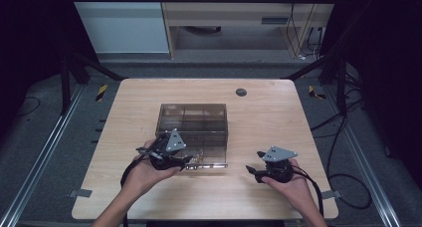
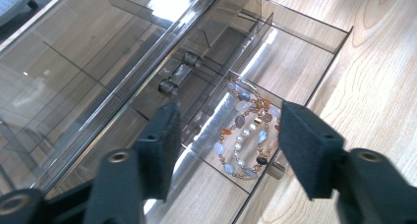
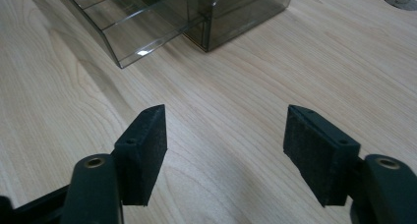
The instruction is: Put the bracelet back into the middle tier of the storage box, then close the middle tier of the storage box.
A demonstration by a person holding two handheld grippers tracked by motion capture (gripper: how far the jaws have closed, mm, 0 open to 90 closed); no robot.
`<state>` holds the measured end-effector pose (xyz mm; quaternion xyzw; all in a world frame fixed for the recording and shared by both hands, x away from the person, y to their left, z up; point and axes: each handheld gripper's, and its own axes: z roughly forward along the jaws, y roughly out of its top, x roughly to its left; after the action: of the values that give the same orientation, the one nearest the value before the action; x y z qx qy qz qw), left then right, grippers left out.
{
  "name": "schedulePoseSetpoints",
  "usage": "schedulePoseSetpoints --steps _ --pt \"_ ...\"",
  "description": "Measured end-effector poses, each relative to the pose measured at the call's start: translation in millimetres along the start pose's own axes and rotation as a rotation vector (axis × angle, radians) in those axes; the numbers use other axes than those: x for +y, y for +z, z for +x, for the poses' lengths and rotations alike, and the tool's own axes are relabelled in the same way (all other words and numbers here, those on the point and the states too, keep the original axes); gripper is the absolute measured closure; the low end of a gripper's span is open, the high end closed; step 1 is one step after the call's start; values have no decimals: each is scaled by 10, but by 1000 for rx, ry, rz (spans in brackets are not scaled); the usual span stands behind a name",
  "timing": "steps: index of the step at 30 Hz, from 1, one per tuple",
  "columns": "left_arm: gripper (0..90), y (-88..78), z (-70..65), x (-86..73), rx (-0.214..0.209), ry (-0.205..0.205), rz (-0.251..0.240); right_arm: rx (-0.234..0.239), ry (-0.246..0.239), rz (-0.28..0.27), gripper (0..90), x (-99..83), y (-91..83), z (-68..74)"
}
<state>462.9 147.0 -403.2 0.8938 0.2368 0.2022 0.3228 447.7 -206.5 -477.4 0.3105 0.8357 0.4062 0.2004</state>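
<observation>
Bracelet (image 2: pixel 246 138) is lying in the pulled-out drawer (image 2: pixel 314 62) of the smoky box (image 1: pixel 193 118), at 6 o'clock on the surface (image 1: pixel 268 117) | left tongs (image 2: pixel 226 145) are hanging open over it | right tongs (image 3: pixel 223 145) are waiting open, holding nothing | next: probably pushing the drawer shut

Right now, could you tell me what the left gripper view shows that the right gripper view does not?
The left gripper view looks down between the open left gripper into the pulled-out drawer, where a beaded bracelet lies in a near compartment, with the box's small cylindrical handle beyond.

The right gripper view has the open right gripper over bare tabletop, with nothing between its jaws, and a round grey disc set in the table at the far right.

Both show the smoky clear organiser box and the light wooden table.
</observation>
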Motion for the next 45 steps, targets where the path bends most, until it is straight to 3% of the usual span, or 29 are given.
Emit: schedulePoseSetpoints --steps 12,22,32,36,41,45 --pt "208 -75 73 -55 19 -49 -11 10 -17 -5 380 28 25 52" --pt "174 -122 92 -55 31 -70 -25 20 -24 0 409 45 30 88" --pt "126 -213 132 -2 50 -81 -49 45 12 8 548 80 32 169" --pt "122 -230 168 40 51 -91 -80 48 20 18 589 87 44 229" --pt "121 -224 199 98 57 -83 -89 50 27 49 646 75 72 280" --pt "127 -217 213 140 58 -73 -90 43 19 38 702 100 74 329"
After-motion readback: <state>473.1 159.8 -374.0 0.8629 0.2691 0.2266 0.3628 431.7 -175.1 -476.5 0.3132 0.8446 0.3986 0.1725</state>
